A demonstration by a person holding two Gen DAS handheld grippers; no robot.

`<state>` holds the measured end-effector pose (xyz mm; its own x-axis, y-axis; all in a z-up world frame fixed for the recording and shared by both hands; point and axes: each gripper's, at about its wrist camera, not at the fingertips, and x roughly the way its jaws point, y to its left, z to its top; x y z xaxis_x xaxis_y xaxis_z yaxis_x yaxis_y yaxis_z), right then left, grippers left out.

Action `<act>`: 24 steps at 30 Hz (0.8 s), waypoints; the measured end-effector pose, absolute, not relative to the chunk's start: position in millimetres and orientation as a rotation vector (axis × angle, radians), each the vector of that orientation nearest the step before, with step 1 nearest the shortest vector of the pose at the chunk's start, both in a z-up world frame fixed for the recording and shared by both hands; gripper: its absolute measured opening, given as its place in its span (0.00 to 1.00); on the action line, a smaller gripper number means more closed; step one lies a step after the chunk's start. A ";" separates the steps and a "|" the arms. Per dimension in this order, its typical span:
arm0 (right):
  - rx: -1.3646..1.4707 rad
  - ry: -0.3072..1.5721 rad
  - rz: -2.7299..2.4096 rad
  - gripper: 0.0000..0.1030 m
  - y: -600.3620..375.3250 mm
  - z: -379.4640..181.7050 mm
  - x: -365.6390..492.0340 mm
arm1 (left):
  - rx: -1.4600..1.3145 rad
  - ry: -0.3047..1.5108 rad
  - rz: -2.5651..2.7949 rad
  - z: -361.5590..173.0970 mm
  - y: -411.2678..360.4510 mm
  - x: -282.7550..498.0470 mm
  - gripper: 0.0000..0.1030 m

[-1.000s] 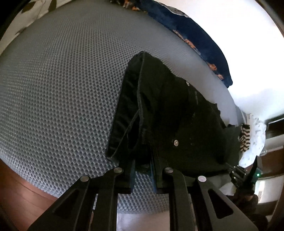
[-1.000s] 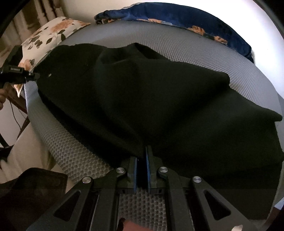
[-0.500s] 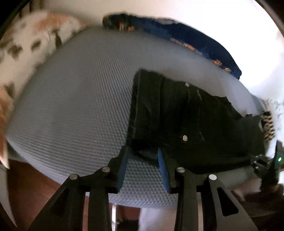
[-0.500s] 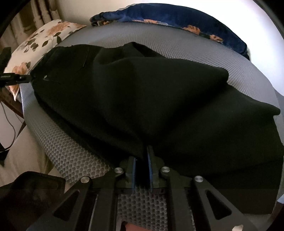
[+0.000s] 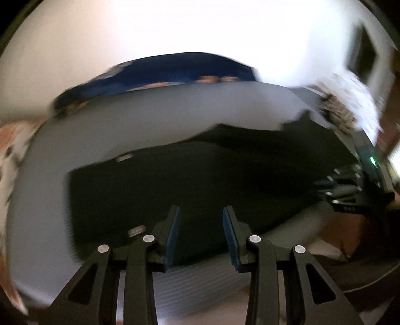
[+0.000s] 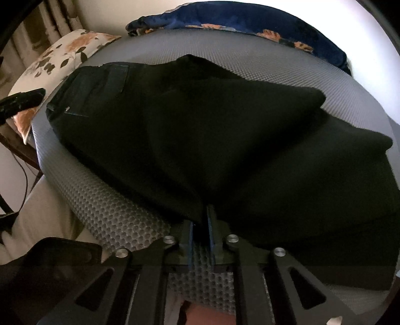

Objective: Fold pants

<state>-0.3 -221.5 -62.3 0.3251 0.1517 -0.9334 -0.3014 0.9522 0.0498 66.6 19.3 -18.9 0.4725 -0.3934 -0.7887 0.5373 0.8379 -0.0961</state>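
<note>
The black pants (image 6: 200,140) are laid across the grey mesh mattress (image 6: 287,67), folded lengthwise so that one leg lies over the other, with the waistband and a back pocket toward the floral pillow (image 6: 62,55). A second ago the waistband corner was pinched in the left gripper (image 5: 201,233); now its jaws are seen parted, nothing between the blue pads, and the gripper is drawn back and rolled so that the pants are viewed lengthwise (the frame is heavily smeared). The right gripper (image 6: 200,240) has just been opening too: a narrow gap is visible between its pads, with the cloth's edge lying just ahead of the fingertips; whether a fold is still lightly touched there cannot be told. Taken together, the lengthwise fold is judged to be set down and released, and a crosswise fold is probably what is left.

From the left wrist view, the far stretch of the pants toward the leg ends is shown, together with the right gripper at the right edge, beside a pale patterned cloth (image 5: 350,100). From the right wrist view, sharp detail is given that the other lacks: the pocket stitching, the raised hump of cloth in the middle, the blue floral cushion (image 6: 250,20) behind, and the left gripper as a dark shape at the left edge.
</note>
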 end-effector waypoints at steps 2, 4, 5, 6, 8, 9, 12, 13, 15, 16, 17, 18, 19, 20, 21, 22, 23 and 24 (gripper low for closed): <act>-0.111 1.183 0.294 0.35 -232.6 -50.0 -5.2 | 0.226 0.886 -0.643 -20.1 -12.1 63.2 0.36; -0.068 1.163 0.286 0.35 -248.2 -38.0 -10.8 | 0.262 0.863 -0.700 -22.2 -38.2 62.0 0.36; -0.036 1.146 0.269 0.35 -259.0 -30.8 -14.7 | 0.288 0.859 -0.740 -26.0 -54.6 60.2 0.36; -0.011 1.134 0.247 0.35 -267.7 -25.1 -18.0 | 0.302 0.860 -0.764 -27.3 -66.3 59.3 0.36; 0.059 1.112 0.186 0.35 -295.4 -16.6 -22.8 | 0.332 0.854 -0.826 -32.4 -89.0 53.2 0.36; 0.094 1.105 0.158 0.35 -309.3 -15.1 -23.8 | 0.348 0.850 -0.853 -34.6 -99.9 49.4 0.36; 0.227 1.089 0.057 0.37 -353.8 -16.9 -28.5 | 0.422 0.847 -0.924 -43.6 -129.1 37.6 0.36; 0.298 1.081 0.033 0.37 -371.9 -19.4 -29.9 | 0.444 0.847 -0.937 -46.7 -136.3 34.8 0.36; 0.389 1.072 0.006 0.37 -394.7 -24.2 -30.1 | 0.470 0.849 -0.967 -51.4 -149.4 30.4 0.36; 0.424 1.065 -0.001 0.37 -402.6 -26.2 -29.2 | 0.474 0.855 -0.979 -53.7 -154.3 28.4 0.36; 0.458 1.058 -0.005 0.37 -411.2 -28.7 -28.3 | 0.474 0.866 -0.993 -56.1 -160.5 27.7 0.36; 0.484 1.053 -0.010 0.37 -417.4 -31.2 -26.8 | 0.473 0.874 -1.000 -57.8 -165.8 24.9 0.36; 0.518 1.050 -0.015 0.37 -423.3 -34.5 -25.6 | 0.471 0.883 -1.010 -60.5 -172.0 24.6 0.36; 0.555 1.046 -0.013 0.37 -428.9 -38.2 -24.3 | 0.473 0.890 -1.020 -62.9 -177.7 22.8 0.36; 0.591 1.047 -0.014 0.37 -435.0 -42.8 -22.1 | 0.478 0.893 -1.027 -65.1 -183.6 20.4 0.36; 0.616 1.051 -0.017 0.37 -440.7 -46.7 -18.8 | 0.495 0.892 -1.028 -67.7 -190.1 18.5 0.36; 0.630 1.051 -0.015 0.37 -445.1 -50.6 -19.4 | 0.506 0.891 -1.028 -69.4 -194.2 16.5 0.36; 0.644 1.054 -0.018 0.37 -447.7 -54.0 -17.7 | 0.513 0.891 -1.030 -71.2 -197.4 15.5 0.36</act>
